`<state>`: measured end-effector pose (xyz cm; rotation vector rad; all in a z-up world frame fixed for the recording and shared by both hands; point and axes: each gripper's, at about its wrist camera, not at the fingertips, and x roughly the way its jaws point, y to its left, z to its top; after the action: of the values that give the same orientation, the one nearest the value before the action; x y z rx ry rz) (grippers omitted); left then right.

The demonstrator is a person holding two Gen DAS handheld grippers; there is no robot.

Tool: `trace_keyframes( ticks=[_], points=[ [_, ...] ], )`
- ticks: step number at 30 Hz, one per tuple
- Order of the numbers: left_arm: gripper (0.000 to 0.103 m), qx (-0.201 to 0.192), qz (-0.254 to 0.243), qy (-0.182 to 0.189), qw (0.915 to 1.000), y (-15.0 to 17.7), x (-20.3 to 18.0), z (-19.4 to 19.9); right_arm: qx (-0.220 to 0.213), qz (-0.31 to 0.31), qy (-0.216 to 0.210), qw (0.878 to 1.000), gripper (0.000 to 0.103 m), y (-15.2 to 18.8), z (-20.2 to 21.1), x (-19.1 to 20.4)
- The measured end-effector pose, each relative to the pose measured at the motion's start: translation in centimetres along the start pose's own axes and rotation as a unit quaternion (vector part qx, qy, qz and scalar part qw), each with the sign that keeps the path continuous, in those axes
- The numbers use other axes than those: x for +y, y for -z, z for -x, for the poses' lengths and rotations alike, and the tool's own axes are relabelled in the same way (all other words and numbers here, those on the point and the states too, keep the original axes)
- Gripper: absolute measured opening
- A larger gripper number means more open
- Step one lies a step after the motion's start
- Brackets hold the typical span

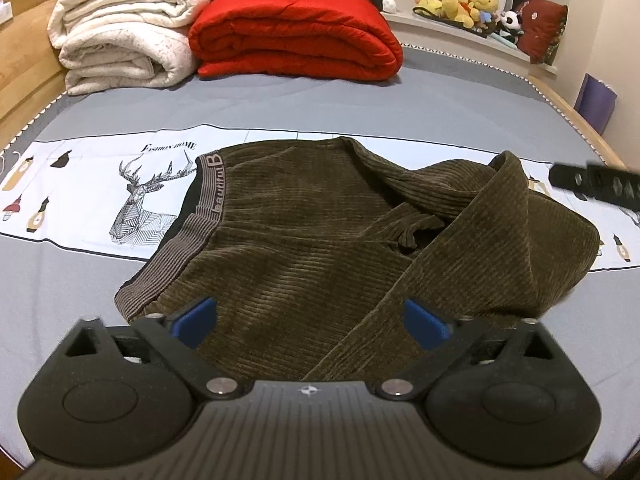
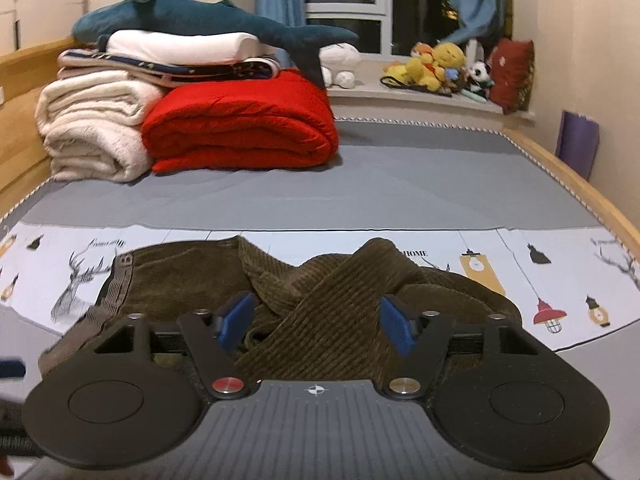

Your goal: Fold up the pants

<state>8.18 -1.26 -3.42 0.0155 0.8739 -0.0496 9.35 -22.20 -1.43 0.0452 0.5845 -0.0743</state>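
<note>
Left wrist view: left tool (image 1: 308,320) spread wide, blue pads clear of cloth, nothing pinched. Brown corduroy pants (image 1: 320,248) lie on bed (image 1: 280,104) directly ahead of and below tool, on white printed band across sheet; waistband (image 1: 208,200) toward bed's left edge, legs bunched toward right edge.

Right wrist view: right tool (image 2: 316,322) partly spread, folded pant leg (image 2: 340,300) between pads; cannot tell whether pads press on it.
</note>
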Motion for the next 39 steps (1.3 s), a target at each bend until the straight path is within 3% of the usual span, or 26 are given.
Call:
trace_keyframes(
  ticks=[1, 4, 5, 6, 9, 12, 14, 20, 27, 30, 32, 35, 39],
  points=[
    [0.092, 0.001, 0.001, 0.001, 1.0, 0.0, 0.1, 0.0, 0.002, -0.005, 0.0, 1.0, 0.06, -0.5, -0.5, -0.4],
    [0.068, 0.01, 0.004, 0.006, 0.9999, -0.1, 0.6, -0.3, 0.014, -0.018, 0.005, 1.0, 0.047, -1.6, -2.0, -1.3],
    [0.055, 0.014, 0.007, 0.009, 0.9998, -0.2, 0.8, -0.4, 0.016, -0.025, 0.005, 1.0, 0.043, -2.0, -2.6, -1.7],
    [0.041, 0.017, 0.009, 0.012, 0.9997, -0.2, 0.9, -0.5, 0.02, -0.032, 0.005, 0.999, 0.042, -2.2, -3.2, -1.9],
    [0.026, 0.018, 0.017, 0.021, 0.9995, -0.6, 1.2, -0.7, 0.039, -0.05, 0.01, 0.998, 0.042, -2.6, -5.7, -2.5],
    [0.025, 0.018, 0.019, 0.022, 0.9994, -1.0, 1.0, -0.9, 0.088, -0.059, -0.004, 0.994, 0.05, -2.2, -9.4, -2.4],
    [0.025, 0.024, 0.024, 0.023, 0.9992, -1.1, 1.0, -1.2, 0.126, -0.073, -0.005, 0.989, 0.067, -1.5, -12.1, -2.3],
    [0.026, 0.043, 0.032, 0.018, 0.9984, -1.5, 1.2, -1.9, 0.182, -0.082, -0.012, 0.98, 0.094, 0.5, -18.2, -0.9],
    [0.028, 0.056, 0.022, 0.002, 0.9982, -1.4, 1.3, -2.6, 0.195, -0.001, 0.031, 0.98, 0.093, 1.9, -21.7, 1.9],
    [0.028, 0.06, 0.028, -0.005, 0.9978, -1.5, 1.7, -3.0, 0.187, 0.002, 0.045, 0.981, 0.076, 1.7, -20.9, 2.2],
    [0.028, 0.058, 0.032, -0.006, 0.9978, -1.6, 1.7, -3.0, 0.18, 0.003, 0.045, 0.983, 0.046, 1.2, -20.0, 1.8],
    [0.028, 0.048, 0.032, -0.006, 0.9983, -1.9, 1.8, -2.6, 0.185, -0.012, 0.022, 0.982, 0.028, 0.2, -17.8, 0.4],
    [0.028, 0.041, 0.037, -0.007, 0.9984, -1.9, 2.4, -1.8, 0.191, -0.032, -0.018, 0.981, 0.023, -1.0, -14.4, -2.2]
  ],
)
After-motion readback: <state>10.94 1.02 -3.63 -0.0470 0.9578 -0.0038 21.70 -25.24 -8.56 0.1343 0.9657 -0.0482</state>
